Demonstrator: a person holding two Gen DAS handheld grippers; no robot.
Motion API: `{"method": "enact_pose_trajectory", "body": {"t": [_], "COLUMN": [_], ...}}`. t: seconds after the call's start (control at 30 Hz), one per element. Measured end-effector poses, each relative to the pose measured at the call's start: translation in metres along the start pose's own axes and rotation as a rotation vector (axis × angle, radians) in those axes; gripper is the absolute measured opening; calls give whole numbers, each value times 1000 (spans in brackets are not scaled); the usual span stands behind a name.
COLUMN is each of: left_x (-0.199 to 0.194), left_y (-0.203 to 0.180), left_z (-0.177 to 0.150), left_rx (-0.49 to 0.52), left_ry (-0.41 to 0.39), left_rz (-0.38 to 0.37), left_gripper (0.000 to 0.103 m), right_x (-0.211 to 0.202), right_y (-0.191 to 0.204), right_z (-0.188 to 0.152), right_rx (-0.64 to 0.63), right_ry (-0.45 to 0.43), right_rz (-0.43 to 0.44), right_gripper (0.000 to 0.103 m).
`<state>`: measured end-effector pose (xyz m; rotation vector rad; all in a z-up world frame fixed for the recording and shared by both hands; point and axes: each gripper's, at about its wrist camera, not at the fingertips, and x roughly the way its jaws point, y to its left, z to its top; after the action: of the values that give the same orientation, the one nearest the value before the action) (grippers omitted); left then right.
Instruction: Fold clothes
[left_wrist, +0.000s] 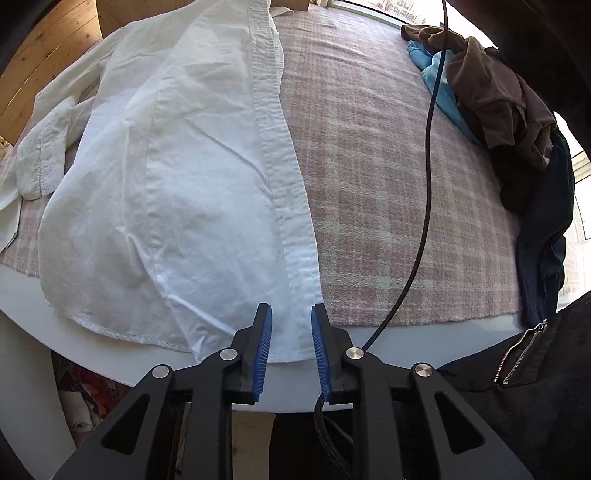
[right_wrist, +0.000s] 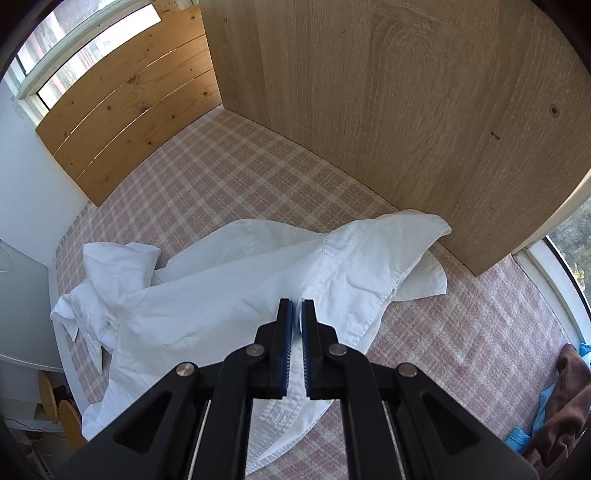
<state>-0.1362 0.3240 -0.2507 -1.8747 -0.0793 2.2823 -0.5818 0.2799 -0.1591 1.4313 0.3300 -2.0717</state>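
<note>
Lying spread on the pink plaid cloth, the white shirt reached the table's near edge. Left gripper was open, jaws astride the shirt's hem, gripping nothing. Right gripper was nearly closed, pinching shirt fabric; clothes pile sat well apart.

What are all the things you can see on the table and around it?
White button-up shirt: one, white, spread on the left of the cloth.
Plaid tablecloth: one, pink and cream, covering the table.
Table: one, white, edge showing under the cloth.
Clothes pile: one heap, brown, light blue and navy, far right.
Cable: one, black, hanging across.
Wooden panel: one, light oak, behind the shirt.
Left gripper: black with blue pads, open at the shirt hem.
Right gripper: same colours, pinching shirt fabric.
</note>
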Motion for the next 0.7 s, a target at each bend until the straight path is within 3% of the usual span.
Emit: {"method": "enact_pose_trajectory", "body": {"t": [0.1, 0.37, 0.4, 0.47, 0.53, 0.7], "left_x": [2, 32, 33, 29, 25, -18], "left_y": [-12, -20, -17, -5, 7, 50], "left_z": [-3, -5, -4, -2, 0, -2], "left_rx": [30, 96, 86, 46, 6, -100], "left_ry": [11, 68, 72, 74, 75, -12], "left_rz": [-7, 97, 89, 45, 0, -4], "left_gripper": [26, 24, 23, 7, 5, 4], "right_x": [2, 3, 3, 2, 1, -1], "right_y": [3, 12, 12, 12, 13, 14], "right_z": [1, 1, 1, 0, -1, -2], "right_rx": [-6, -46, -47, -49, -51, -55], "right_ry": [1, 5, 6, 6, 7, 8], "right_rz": [-1, -20, -20, -19, -18, -17], "right_gripper": [5, 5, 5, 5, 5, 5]}}
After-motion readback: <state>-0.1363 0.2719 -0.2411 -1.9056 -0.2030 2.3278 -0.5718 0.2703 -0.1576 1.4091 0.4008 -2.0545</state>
